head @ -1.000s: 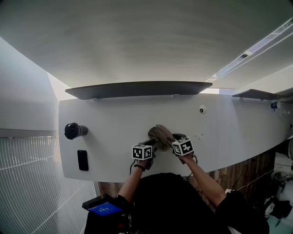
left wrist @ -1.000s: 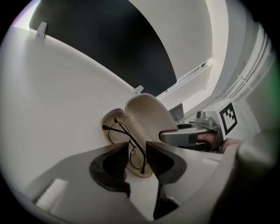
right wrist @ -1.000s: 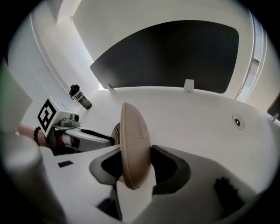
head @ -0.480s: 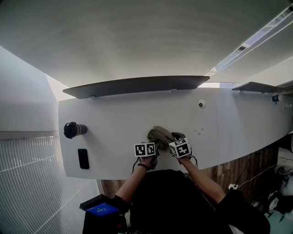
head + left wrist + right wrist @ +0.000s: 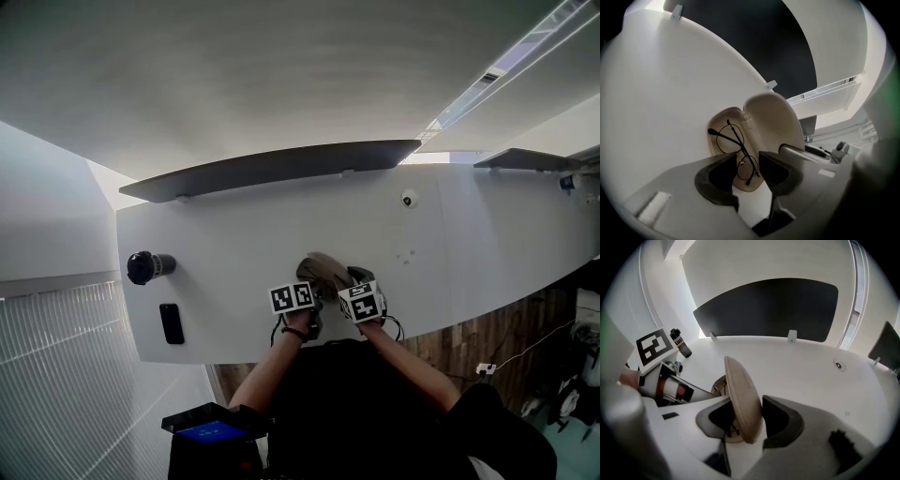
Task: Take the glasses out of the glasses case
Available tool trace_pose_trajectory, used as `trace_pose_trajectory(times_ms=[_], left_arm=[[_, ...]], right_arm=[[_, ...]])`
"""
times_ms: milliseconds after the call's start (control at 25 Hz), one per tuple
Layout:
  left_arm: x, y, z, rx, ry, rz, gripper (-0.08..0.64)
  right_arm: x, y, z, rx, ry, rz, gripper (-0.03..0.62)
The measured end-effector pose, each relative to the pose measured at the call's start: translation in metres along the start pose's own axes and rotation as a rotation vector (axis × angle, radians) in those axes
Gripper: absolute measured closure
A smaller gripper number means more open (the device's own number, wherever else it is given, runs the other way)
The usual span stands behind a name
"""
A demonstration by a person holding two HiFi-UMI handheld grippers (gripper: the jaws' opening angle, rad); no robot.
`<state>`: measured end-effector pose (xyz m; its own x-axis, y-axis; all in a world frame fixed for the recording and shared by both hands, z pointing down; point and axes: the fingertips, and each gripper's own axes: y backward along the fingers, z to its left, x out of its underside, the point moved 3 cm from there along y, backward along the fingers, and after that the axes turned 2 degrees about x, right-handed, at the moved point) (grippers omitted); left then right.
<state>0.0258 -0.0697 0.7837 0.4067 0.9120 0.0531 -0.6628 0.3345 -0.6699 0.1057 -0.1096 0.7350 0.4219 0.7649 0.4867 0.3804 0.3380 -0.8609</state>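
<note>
A beige glasses case (image 5: 322, 271) lies open on the white table (image 5: 234, 253), its lid (image 5: 771, 119) raised. Thin black-framed glasses (image 5: 736, 147) rest folded in the lower shell (image 5: 723, 123). My left gripper (image 5: 747, 165) is open, its jaws straddling the near end of the shell with one lens between them, not touching. My right gripper (image 5: 744, 414) is shut on the upright lid (image 5: 740, 394), seen edge-on between its jaws. In the head view the left gripper (image 5: 305, 302) and right gripper (image 5: 352, 291) sit side by side at the case's near edge.
A black bottle (image 5: 145, 266) lies at the table's left, and a dark phone (image 5: 172, 323) lies flat near the front-left edge. A dark panel (image 5: 272, 169) runs along the table's far side. A small round fitting (image 5: 408, 198) sits at the far right.
Both grippers stay at the case, edging slightly closer together. The lid stays raised and the glasses remain in the shell.
</note>
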Motion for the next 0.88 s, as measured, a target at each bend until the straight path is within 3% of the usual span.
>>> trace_pose_trajectory(times_ms=[200, 400, 600, 880], left_arm=[[-0.004, -0.006, 0.003, -0.049, -0.024, -0.018, 0.459], [-0.006, -0.008, 0.003, -0.055, -0.035, -0.025, 0.474], [-0.005, -0.006, 0.0, -0.015, -0.018, -0.03, 0.548], [-0.007, 0.004, 0.004, 0.038, 0.003, -0.059, 0.551]], right_arm=[[-0.001, 0.007, 0.009, -0.014, 0.028, -0.005, 0.419], [0.0, 0.005, 0.007, -0.012, 0.082, -0.001, 0.419], [0.004, 0.005, 0.008, -0.022, 0.038, 0.007, 0.422], [-0.001, 0.006, 0.009, -0.012, 0.039, -0.015, 0.423]])
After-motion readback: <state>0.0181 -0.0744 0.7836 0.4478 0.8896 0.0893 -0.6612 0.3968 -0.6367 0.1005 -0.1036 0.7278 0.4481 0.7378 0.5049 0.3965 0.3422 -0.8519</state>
